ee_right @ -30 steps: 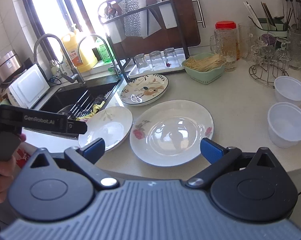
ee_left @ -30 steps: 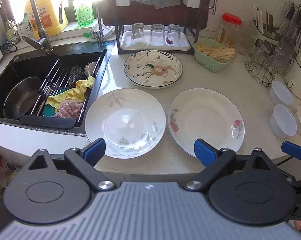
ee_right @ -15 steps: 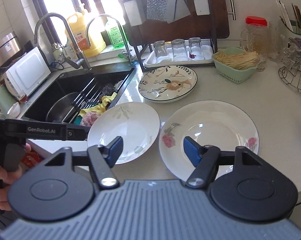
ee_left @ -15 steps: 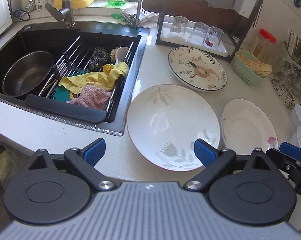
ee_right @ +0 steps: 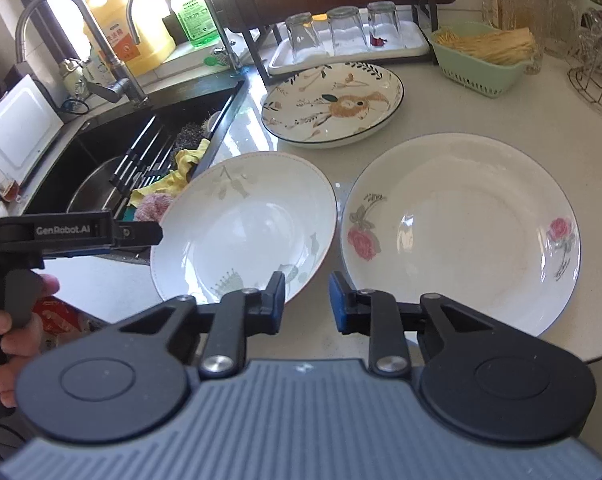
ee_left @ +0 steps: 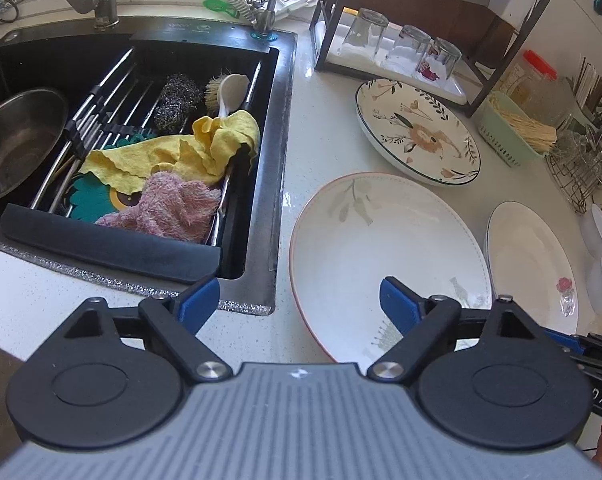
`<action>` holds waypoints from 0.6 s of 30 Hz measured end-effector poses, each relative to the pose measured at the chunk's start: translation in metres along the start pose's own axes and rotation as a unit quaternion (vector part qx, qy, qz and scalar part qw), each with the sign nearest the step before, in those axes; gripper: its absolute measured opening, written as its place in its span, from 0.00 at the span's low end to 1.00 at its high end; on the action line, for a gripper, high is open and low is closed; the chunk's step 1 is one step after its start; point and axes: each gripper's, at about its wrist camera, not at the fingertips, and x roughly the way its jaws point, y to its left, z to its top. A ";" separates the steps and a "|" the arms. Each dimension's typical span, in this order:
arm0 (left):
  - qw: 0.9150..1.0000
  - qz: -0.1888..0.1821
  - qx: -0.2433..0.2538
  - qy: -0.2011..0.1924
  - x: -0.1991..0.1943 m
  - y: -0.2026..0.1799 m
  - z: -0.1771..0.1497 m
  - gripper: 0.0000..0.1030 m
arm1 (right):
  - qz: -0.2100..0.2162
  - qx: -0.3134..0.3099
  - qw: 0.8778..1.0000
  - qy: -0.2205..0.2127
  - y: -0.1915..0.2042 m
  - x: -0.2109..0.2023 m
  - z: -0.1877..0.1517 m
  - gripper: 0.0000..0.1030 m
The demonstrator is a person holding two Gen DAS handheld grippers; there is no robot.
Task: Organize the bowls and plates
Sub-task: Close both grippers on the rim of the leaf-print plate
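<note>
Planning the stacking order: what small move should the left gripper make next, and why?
Probably ease the left gripper forward onto the leaf-pattern plate's near rim. Its closing jaws straddle that edge with nothing gripped, and the plate lies flat on the counter.

My left gripper (ee_left: pixel 297 300) tilts down, jaws wide but closing; my right gripper (ee_right: pixel 306 298) narrows, both empty.

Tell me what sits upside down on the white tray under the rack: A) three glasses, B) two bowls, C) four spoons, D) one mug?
A: three glasses stand mouth-down in a row on the white tray, behind the rabbit plate.
</note>
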 end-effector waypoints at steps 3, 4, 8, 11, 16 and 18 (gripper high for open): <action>1.000 -0.011 0.014 0.006 0.013 0.003 0.010 0.82 | 0.005 0.016 1.000 0.001 0.003 0.008 -0.001 0.26; 1.000 -0.014 0.019 0.008 0.018 0.003 0.013 0.79 | 0.004 0.026 1.000 0.004 0.002 0.012 0.000 0.26; 0.999 -0.037 0.026 0.015 0.033 0.008 0.025 0.76 | 0.001 0.084 0.996 0.018 -0.007 0.022 -0.004 0.26; 0.998 -0.039 0.037 0.019 0.043 0.009 0.031 0.76 | 0.002 0.103 0.994 0.019 -0.007 0.029 -0.006 0.26; 0.997 -0.052 0.047 0.019 0.057 0.012 0.040 0.74 | -0.026 0.125 0.992 -0.001 -0.008 0.034 0.001 0.26; 0.997 -0.058 0.050 0.017 0.062 0.012 0.042 0.68 | -0.031 0.137 0.990 -0.002 -0.010 0.038 0.003 0.25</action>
